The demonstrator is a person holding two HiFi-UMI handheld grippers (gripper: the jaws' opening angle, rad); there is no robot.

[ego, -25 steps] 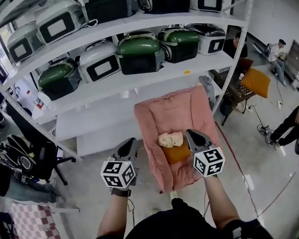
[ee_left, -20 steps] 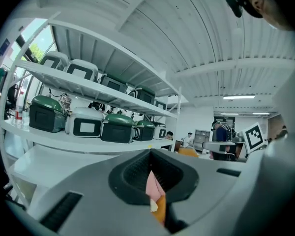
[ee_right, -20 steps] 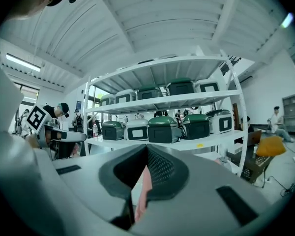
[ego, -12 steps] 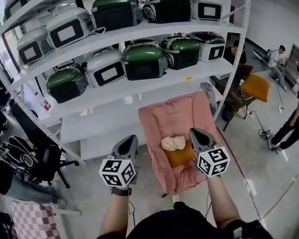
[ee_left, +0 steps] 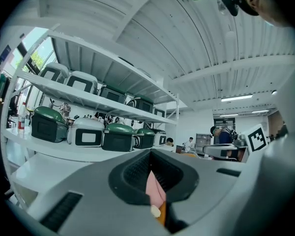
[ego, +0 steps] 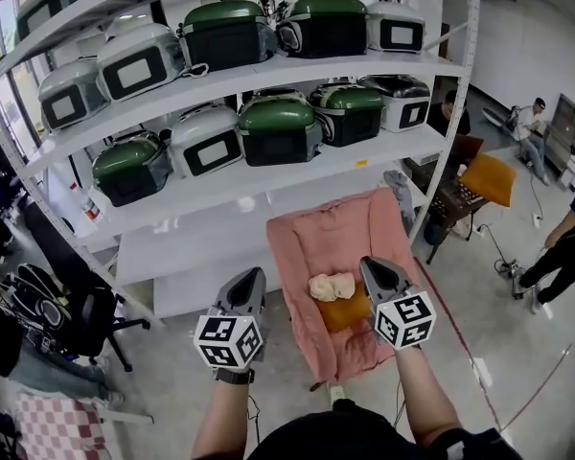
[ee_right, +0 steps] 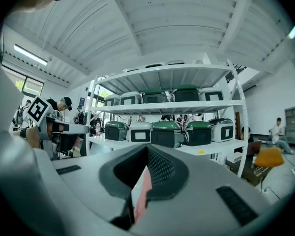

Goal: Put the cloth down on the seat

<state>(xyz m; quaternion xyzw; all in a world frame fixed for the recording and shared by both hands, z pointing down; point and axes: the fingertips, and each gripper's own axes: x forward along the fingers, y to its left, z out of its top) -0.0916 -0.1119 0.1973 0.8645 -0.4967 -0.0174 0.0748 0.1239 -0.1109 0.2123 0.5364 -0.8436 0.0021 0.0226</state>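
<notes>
My left claw (ego: 253, 273) is clenched on nothing. In the left gripper view the claw (ee_left: 150, 167) shows its jaws pressed together. The thin strip of pink, cream and orange in the slit is, I judge, the chair seen beyond them, not anything held. Over the last second this claw has lifted a little and now points level at the shelves (ego: 268, 166).

In the middle, the cloth (ego: 331, 286) lies as a small cream bundle on the seat (ego: 318, 329), on top of an orange cushion (ego: 345, 312), with the chair's (ego: 337, 226) pink cover behind and around it. It sits in the same spot on the cushion as it did a second ago and has not shifted. Neither claw touches it. It lies below and between the two tips, nearer the right one.

My right claw (ego: 369, 264) is also fully clenched and empty. In the right gripper view the claw (ee_right: 146, 170) has its jaws shut, with only a sliver of pink showing past them. It has risen along with the left and has come up off the seat.

So the only change is that both hands have backed up and away while the cloth stayed put. I read that as the placing being done. The cloth is down and free, and it looks stable enough on the cushion. What remains, I think, is to clear my hands without brushing the chair.
</notes>
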